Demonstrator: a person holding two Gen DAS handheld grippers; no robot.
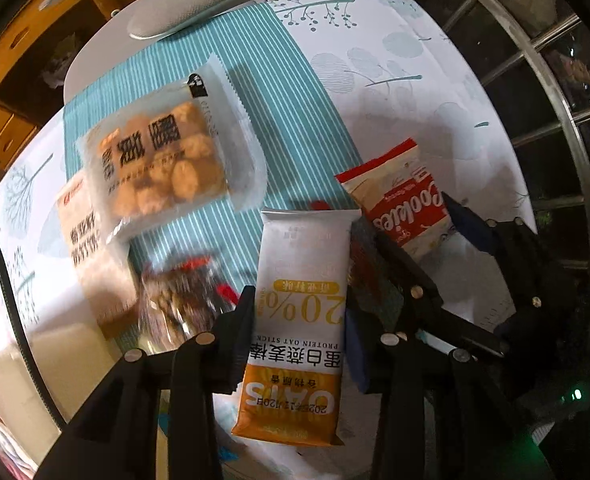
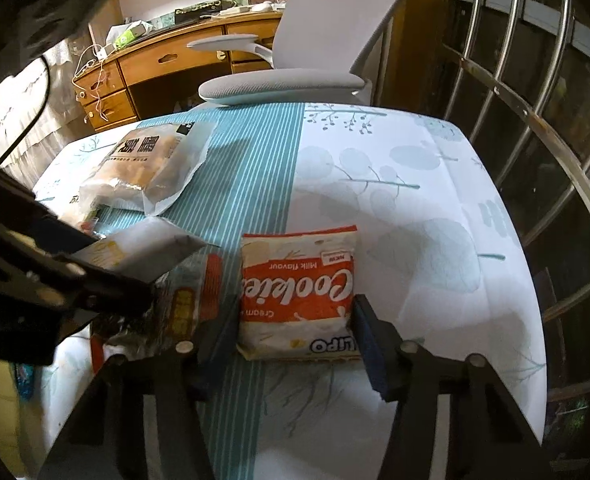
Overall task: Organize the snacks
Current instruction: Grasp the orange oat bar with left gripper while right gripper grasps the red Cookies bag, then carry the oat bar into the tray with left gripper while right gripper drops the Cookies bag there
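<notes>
On my left, a beige packet (image 1: 95, 264) lies under the clear bag of fried snacks (image 1: 167, 152) on the counter (image 1: 395, 92), with a dark, blurred wrapper (image 1: 179, 296) just beside them. My left tongs (image 1: 299, 336) are clamped on the protein oat stick (image 1: 299, 320), lifted off the cloth. To the right, my right tongs (image 2: 295, 332) sit narrow around the red cookies packet (image 2: 299, 300), pads at both its sides, the packet resting near the teal stripe.

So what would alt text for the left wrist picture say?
The left gripper clamps an orange-and-white oat bar packet above a patterned tablecloth, with a biscuit bag and a red cookies pack beyond.
</notes>
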